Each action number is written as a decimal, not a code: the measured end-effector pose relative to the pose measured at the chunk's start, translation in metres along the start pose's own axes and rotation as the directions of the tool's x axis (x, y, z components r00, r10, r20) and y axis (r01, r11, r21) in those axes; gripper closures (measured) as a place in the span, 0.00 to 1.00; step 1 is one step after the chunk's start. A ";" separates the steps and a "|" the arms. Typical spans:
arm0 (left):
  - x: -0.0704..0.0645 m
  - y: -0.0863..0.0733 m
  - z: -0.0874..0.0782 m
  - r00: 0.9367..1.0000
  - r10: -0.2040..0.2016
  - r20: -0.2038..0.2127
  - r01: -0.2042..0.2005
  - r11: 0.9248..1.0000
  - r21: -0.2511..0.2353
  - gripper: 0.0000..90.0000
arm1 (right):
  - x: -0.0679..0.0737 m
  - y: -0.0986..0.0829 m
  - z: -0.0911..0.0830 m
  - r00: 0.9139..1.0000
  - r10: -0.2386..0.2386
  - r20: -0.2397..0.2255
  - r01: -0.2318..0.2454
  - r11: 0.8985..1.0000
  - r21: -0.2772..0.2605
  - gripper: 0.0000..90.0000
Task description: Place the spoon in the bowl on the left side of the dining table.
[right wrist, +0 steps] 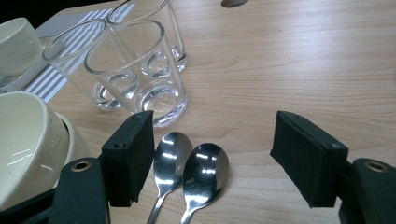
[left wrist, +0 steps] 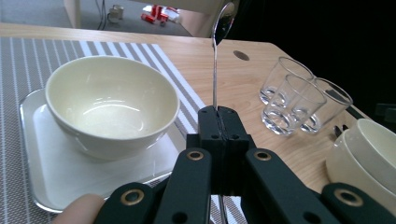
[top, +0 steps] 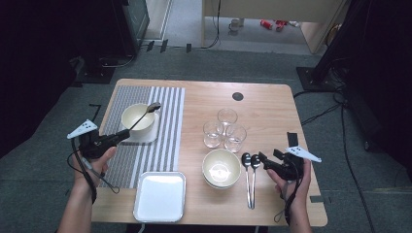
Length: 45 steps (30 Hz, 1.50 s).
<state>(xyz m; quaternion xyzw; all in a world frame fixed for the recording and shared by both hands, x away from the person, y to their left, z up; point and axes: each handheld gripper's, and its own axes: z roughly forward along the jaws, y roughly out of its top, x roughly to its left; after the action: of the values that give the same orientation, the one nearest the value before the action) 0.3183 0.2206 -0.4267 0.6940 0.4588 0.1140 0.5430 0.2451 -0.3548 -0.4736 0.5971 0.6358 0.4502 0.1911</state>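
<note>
My left gripper (top: 124, 134) is shut on the handle of a metal spoon (top: 145, 114). The spoon slants up, its head above the far rim of a cream bowl (top: 136, 118). In the left gripper view the shut gripper (left wrist: 219, 115) holds the spoon (left wrist: 215, 65) upright, with the bowl (left wrist: 112, 103) on a white square plate (left wrist: 42, 168) to its left. My right gripper (top: 263, 159) stands open just right of two spoons (top: 250, 165) lying side by side. In the right gripper view the open gripper (right wrist: 215, 151) has both spoon heads (right wrist: 189, 163) between its jaws, low over the table.
Three empty glasses (top: 225, 128) cluster mid-table, seen close in the right gripper view (right wrist: 140, 70). Two stacked cream bowls (top: 221, 168) sit left of the spoons. A white square plate (top: 160, 196) lies at the front edge. A striped placemat (top: 170, 126) covers the left side.
</note>
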 end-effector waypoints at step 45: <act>0.030 -0.020 0.006 0.979 -0.060 -0.195 0.076 0.994 0.072 1.00 | -0.002 -0.002 0.003 1.000 0.011 0.024 -0.011 1.000 0.022 0.35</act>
<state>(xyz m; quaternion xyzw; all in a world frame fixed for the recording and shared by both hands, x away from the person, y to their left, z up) 0.3285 0.2393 -0.4566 0.6846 0.5369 0.1437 0.4715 0.2468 -0.3549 -0.4777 0.6080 0.6351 0.4371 0.1897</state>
